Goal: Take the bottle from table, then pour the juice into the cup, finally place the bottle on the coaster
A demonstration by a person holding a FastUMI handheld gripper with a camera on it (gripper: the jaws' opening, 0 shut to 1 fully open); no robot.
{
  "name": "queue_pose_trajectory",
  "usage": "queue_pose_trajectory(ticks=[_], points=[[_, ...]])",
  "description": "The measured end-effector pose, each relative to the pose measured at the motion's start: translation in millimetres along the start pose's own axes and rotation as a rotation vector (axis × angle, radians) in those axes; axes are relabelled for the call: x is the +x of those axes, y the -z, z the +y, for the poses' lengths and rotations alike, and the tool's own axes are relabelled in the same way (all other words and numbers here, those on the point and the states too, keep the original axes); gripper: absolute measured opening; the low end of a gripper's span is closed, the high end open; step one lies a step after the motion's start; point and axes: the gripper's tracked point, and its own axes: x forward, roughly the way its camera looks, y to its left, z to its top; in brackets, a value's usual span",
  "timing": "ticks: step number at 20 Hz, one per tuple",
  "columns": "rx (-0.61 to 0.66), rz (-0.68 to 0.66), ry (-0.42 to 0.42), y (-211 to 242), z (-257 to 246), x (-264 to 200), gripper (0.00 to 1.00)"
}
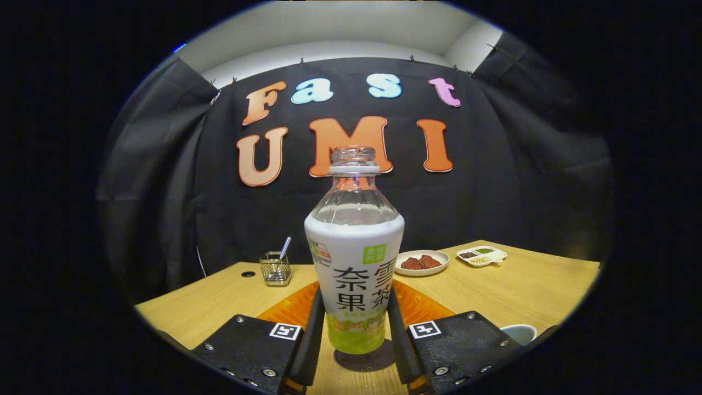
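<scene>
Gripper (354, 329): two flat carriage blocks, each bearing a square black-and-white fiducial marker, silver screw heads along edges.

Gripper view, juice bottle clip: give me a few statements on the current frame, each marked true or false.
1. The bottle stands upright between the fingers of the gripper. True.
2. The bottle has its cap on. False: the neck is open, with no cap.
3. A plate with reddish-brown food sits on the table beyond the bottle. True.
4. The wire holder lies tipped on its side. False: it stands upright, with a utensil handle sticking out.
5. The cup is between the fingers. False: it sits off to the right, beside the gripper.
</scene>
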Motion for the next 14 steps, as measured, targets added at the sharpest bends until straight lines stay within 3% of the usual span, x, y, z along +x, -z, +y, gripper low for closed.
queue_pose_trajectory(ticks=[10, 14], points=[[-0.082, 0.178, 0.069, 60, -9, 17, 0.58], [-0.007, 0.168, 0.055, 56, -6, 14, 0.71]])
